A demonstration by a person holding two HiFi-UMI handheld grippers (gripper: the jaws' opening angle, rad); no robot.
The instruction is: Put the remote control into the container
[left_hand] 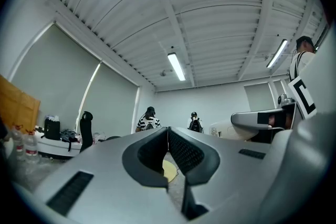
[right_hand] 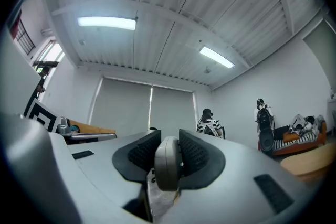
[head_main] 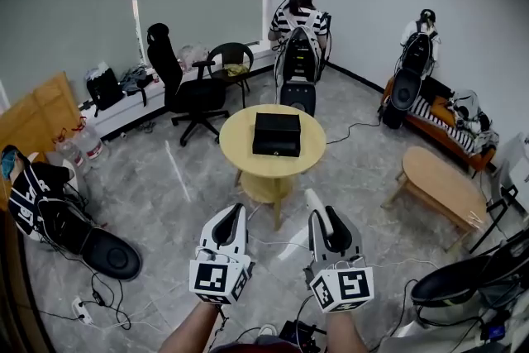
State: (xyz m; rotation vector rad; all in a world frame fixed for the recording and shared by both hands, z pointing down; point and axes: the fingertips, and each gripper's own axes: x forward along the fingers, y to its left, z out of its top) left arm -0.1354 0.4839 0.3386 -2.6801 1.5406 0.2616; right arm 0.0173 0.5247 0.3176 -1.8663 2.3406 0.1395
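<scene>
While we are holding both grippers low over the floor on the near side of the round table (head_main: 248, 169), the right gripper (head_main: 332, 221) is clamping the remote control (head_main: 316, 205) between its jaws. Looking along that gripper (right_hand: 169, 144), we are seeing the remote control (right_hand: 168, 162) end-on, a pale grey rounded bar standing on edge, with the ribbed pads (right_hand: 195, 155) pressing on its two flat sides and the jaws partly apart around it. From above, its pale far end is sticking out past the jaw tips, leaning a little to the left. The left gripper (head_main: 231, 219) is riding just beside the right one, and in its own view (left_hand: 168, 134) the jaws are meeting at the tips with nothing between them. The black container (head_main: 276, 134) is sitting on the tabletop, nearer the far edge than the near one, well apart from the remote control and both grippers.
</scene>
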